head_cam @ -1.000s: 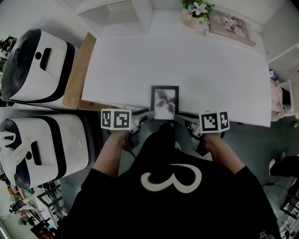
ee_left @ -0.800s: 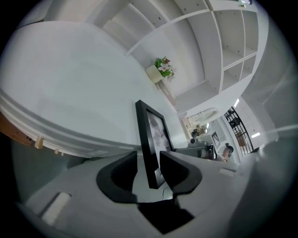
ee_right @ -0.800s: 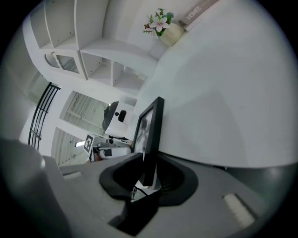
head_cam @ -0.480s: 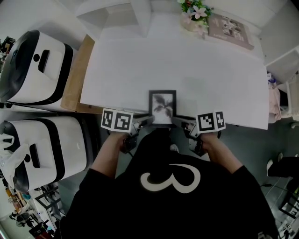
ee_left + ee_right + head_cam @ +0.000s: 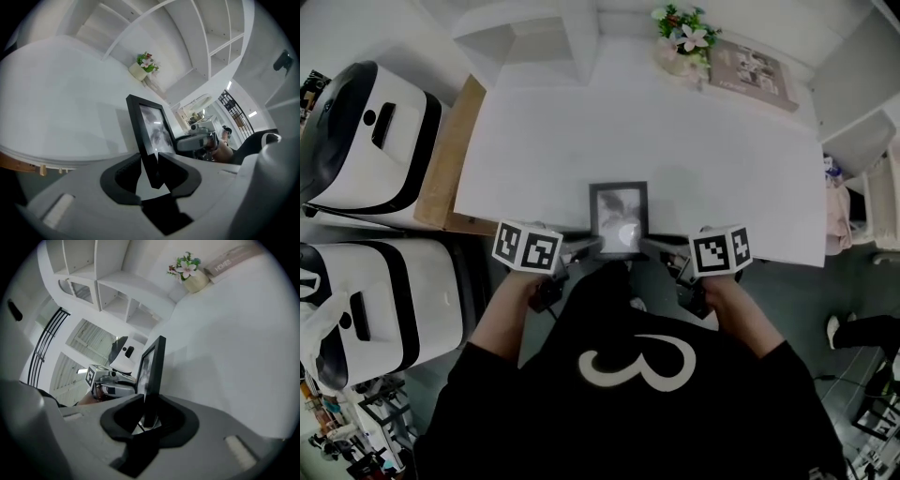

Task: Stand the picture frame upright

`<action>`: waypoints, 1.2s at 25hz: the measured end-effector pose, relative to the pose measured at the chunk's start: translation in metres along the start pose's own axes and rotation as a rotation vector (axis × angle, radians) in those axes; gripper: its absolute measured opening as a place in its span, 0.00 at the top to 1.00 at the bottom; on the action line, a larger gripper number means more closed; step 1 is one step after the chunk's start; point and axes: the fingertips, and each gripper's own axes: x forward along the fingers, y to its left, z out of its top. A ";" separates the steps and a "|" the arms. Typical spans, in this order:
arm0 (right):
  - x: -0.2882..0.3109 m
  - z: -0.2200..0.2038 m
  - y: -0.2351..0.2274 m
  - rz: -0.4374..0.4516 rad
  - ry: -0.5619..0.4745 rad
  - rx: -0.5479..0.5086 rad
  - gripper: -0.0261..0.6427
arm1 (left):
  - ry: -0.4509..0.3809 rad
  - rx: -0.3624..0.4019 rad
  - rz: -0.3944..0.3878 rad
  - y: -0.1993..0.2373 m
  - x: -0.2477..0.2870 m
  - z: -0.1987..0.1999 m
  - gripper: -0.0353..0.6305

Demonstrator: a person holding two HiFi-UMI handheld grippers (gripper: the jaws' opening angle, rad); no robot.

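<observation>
White table, black frame pinched from both sides

White covers nearly everything: the broad table (image 5: 703,141) is a bare matt top, with white open shelving (image 5: 206,42) behind it and a grey floor (image 5: 825,291) below. At the table's far edge stand a small pot of flowers (image 5: 682,37) and, just beside it, a flat printed book (image 5: 750,70). A wooden board (image 5: 441,150) runs along the table's left side, and beyond it sit two white-and-black machines (image 5: 366,131).

The picture frame (image 5: 619,217) is at the middle of the near edge, raised on its lower side with its glass facing the person. The left gripper (image 5: 592,246) has just been closing and is clamped on the frame's lower left corner; its own view shows the black edge wedged between the pads. The right gripper (image 5: 649,246) has likewise just been closing and grips the lower right corner, the frame's rim seated between its jaws. Whether the frame's bottom edge touches the table I cannot tell
</observation>
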 end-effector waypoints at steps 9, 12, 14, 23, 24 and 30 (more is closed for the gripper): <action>-0.016 0.067 0.012 -0.128 -0.032 -0.312 0.83 | -0.112 0.267 0.078 -0.012 -0.011 0.071 0.77; -0.018 0.085 0.010 -0.177 -0.047 -0.401 0.83 | -0.140 0.366 0.137 -0.013 -0.011 0.092 0.77; -0.019 0.099 0.008 -0.205 -0.065 -0.453 0.83 | -0.166 0.424 0.167 -0.013 -0.011 0.107 0.77; -0.021 0.156 -0.006 -0.314 -0.151 -0.680 0.82 | -0.292 0.622 0.277 -0.006 -0.005 0.162 0.77; -0.020 0.161 -0.008 -0.332 -0.156 -0.707 0.82 | -0.300 0.646 0.294 -0.004 -0.003 0.166 0.77; -0.016 0.184 -0.027 -0.433 -0.171 -0.858 0.82 | -0.316 0.764 0.370 0.008 0.009 0.185 0.78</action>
